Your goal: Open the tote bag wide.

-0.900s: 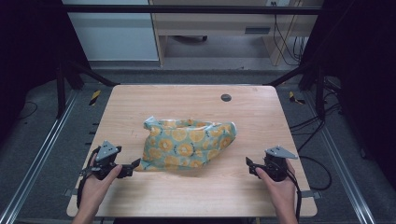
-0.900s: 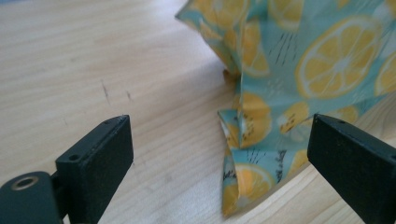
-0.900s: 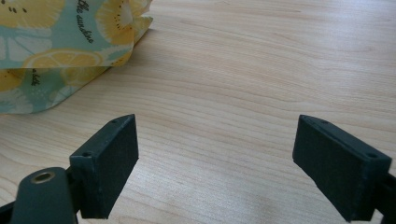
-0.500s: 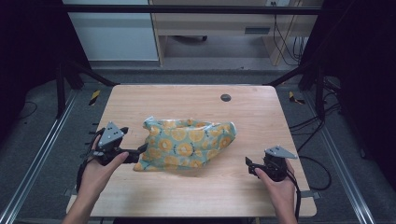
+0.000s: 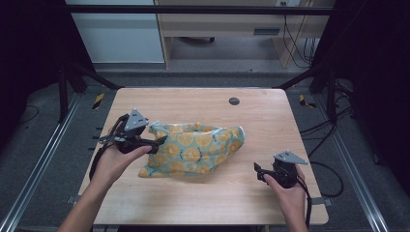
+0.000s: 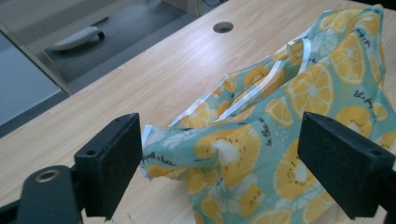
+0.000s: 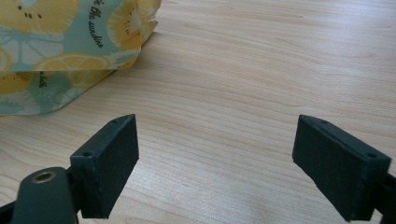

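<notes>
The right gripper rests low on the desk, its fingers spread wide on nothing, the fruit-print bag well beyond them. The left gripper hangs with fingers apart, the bag's crumpled corner between them, just beside one finger.

Black script on fruit-print bag, upper left of right gripper view, reads "the sunshine"; other script there unreadable.
</notes>
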`<state>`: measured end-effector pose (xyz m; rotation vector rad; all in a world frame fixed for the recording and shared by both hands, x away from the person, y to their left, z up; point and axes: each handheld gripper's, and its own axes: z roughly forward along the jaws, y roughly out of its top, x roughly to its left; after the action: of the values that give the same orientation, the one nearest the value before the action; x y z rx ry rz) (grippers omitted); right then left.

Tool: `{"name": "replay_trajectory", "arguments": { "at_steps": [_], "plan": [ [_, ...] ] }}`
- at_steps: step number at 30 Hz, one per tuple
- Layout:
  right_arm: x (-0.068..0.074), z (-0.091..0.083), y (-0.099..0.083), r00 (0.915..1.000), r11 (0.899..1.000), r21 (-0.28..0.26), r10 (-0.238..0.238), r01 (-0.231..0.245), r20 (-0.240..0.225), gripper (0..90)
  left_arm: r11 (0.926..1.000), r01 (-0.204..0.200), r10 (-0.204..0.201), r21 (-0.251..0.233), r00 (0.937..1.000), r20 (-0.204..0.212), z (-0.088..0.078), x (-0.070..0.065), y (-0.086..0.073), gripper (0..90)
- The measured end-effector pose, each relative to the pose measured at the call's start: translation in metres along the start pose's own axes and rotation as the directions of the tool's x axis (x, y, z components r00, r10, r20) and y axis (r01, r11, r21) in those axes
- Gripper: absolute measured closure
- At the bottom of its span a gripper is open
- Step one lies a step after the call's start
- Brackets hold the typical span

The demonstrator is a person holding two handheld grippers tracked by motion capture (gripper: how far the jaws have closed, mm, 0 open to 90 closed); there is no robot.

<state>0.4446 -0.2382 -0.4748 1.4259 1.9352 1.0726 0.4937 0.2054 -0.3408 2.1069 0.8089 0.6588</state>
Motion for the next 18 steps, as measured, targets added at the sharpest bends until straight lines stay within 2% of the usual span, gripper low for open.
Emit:
{"name": "replay_trajectory", "arguments": {
  "at_steps": [2,4,5,8,11,13,15,17,18],
  "plan": [
    [-0.001,0.0,0.0,1.0,1.0,-0.003,-0.006,0.006,0.002,14.5,1.0,0.001,-0.001,0.008,1.0,-0.001,0.003,0.001,0.002,12.9],
    [-0.001,0.0,0.0,1.0,1.0,-0.004,-0.005,0.005,0.002,14.4,0.9998,0.003,-0.004,0.022,0.9996,0.029,0.01,0.001,0.005,11.3],
    [-0.001,0.0,0.0,1.0,1.0,-0.004,-0.005,0.005,0.002,14.4,0.9998,0.003,-0.004,0.022,0.9996,0.029,0.01,0.001,0.005,10.3],
    [0.0,0.001,0.0,0.9999,1.0,-0.004,-0.01,0.01,0.002,14.2,0.9978,-0.001,-0.003,0.067,0.9982,0.061,0.023,0.001,0.005,8.3],
    [0.001,0.001,0.001,1.0,1.0,-0.001,-0.005,0.005,-0.006,14.1,0.9968,-0.003,-0.003,0.08,0.9977,0.067,0.028,0.0,0.004,7.4],
    [0.001,0.0,0.001,1.0,1.0,-0.004,-0.005,0.005,-0.007,14.0,0.9951,0.0,-0.009,0.099,0.9962,0.086,0.035,-0.002,0.002,7.4],
    [0.001,0.001,0.001,1.0,1.0,-0.003,-0.005,0.005,-0.008,13.9,0.994,-0.006,-0.004,0.109,0.9962,0.087,0.036,-0.003,0.001,10.4],
    [0.001,0.001,0.001,0.9999,1.0,-0.007,-0.01,0.01,-0.005,13.9,0.9922,-0.014,0.002,0.124,0.995,0.1,0.039,-0.006,0.0,11.0],
    [0.001,0.001,0.001,0.9999,1.0,-0.008,-0.01,0.01,-0.005,13.8,0.9918,-0.014,-0.001,0.127,0.9935,0.114,0.04,-0.008,-0.001,14.4]
  ]
}}
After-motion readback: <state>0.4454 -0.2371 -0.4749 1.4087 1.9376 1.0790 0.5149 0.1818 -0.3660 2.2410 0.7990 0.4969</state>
